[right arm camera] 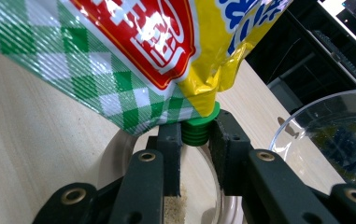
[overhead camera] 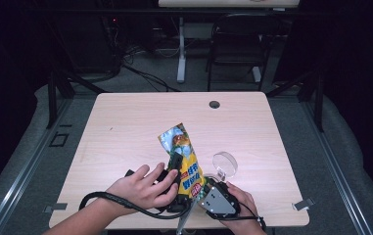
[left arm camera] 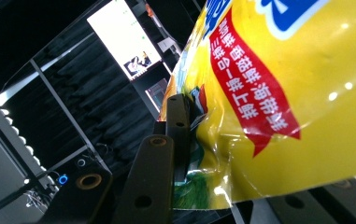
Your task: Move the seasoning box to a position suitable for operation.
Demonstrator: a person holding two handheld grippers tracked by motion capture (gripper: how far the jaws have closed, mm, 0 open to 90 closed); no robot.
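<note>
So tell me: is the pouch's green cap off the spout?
No: in the right gripper view the green cap sits on the pouch, between the right tongs.

The pouch (right arm camera: 133, 51) is showing yellow, a red label, green-white checks (blue lettering too); its cap (right arm camera: 196, 128) is showing green; the table (overhead camera: 125, 127) pale wood.

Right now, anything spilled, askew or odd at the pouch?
Nothing spilled. The yellow pouch is held tilted, green spout down, by the left gripper; the right gripper pinches the spout over a dish holding some granules.
</note>
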